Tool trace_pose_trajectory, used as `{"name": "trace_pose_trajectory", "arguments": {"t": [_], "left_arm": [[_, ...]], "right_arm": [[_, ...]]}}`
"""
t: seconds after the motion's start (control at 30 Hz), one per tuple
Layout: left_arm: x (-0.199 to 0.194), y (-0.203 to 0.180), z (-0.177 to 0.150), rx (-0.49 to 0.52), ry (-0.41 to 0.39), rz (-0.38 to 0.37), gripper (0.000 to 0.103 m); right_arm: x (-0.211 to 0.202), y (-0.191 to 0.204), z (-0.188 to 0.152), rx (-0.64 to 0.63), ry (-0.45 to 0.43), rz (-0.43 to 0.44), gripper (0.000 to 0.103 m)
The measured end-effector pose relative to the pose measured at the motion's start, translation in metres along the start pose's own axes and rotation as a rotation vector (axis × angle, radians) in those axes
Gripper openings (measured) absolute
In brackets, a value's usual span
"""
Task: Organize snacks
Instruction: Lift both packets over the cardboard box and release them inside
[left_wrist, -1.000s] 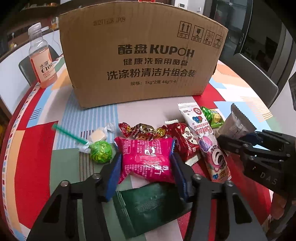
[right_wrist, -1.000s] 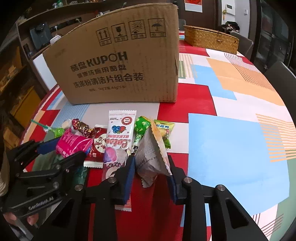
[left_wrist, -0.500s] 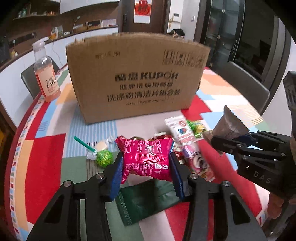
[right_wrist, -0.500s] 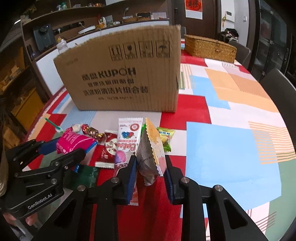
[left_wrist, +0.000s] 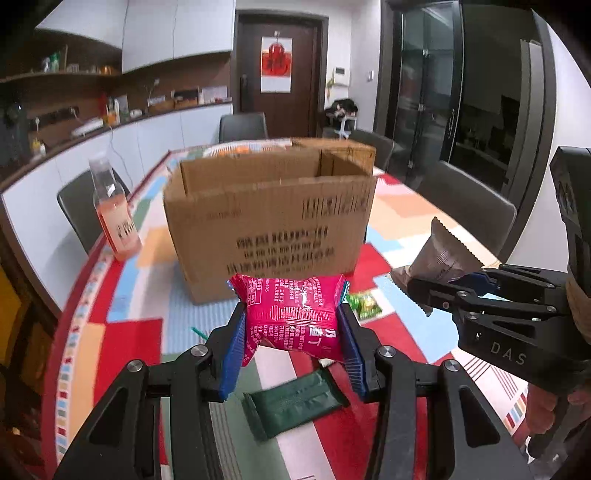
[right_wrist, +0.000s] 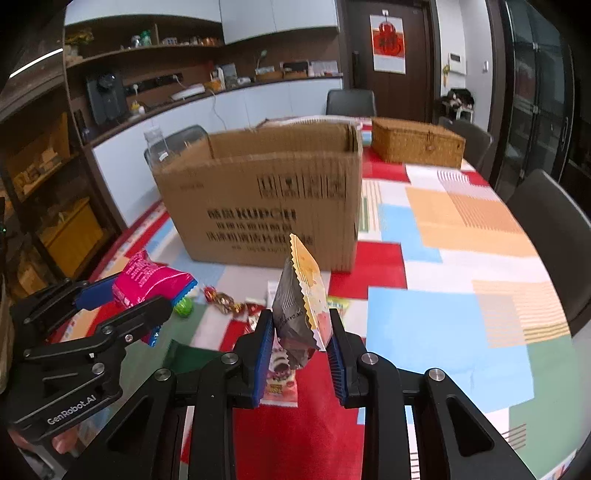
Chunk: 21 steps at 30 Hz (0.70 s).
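The left gripper (left_wrist: 291, 325) is clamped on a pink pack (left_wrist: 293, 315), held in the air over the table (left_wrist: 125, 343) near its front edge. Beside it, the right gripper (right_wrist: 300, 338) pinches a silver pouch (right_wrist: 301, 295) upright, also off the table. Under them lie a green pack (left_wrist: 295, 402) and loose candies (right_wrist: 221, 297). Further back, mid-table, stands an open box (left_wrist: 271, 218); a bottle (left_wrist: 114, 214) is at the left edge, a wicker basket (right_wrist: 417, 142) toward the far right.
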<state>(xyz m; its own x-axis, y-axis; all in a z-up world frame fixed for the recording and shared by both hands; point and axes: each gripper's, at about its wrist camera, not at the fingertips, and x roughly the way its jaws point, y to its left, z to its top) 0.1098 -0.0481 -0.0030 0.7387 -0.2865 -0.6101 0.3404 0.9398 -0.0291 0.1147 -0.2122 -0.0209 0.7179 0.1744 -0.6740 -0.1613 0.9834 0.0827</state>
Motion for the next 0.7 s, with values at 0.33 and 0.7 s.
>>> {"name": "trace_pose_trajectory", "arguments": {"t": [0.33,0.7], "left_arm": [[-0.023,0.008,0.031,0.024,-0.117,0.041,0.047],[-0.031,0.019,0.076,0.050,-0.242,0.098,0.047]], "right_arm": [[-0.024,0.005,0.032,-0.024,-0.133,0.020,0.029],[-0.036,0.010,0.080,-0.039,-0.269,0.036,0.029]]}}
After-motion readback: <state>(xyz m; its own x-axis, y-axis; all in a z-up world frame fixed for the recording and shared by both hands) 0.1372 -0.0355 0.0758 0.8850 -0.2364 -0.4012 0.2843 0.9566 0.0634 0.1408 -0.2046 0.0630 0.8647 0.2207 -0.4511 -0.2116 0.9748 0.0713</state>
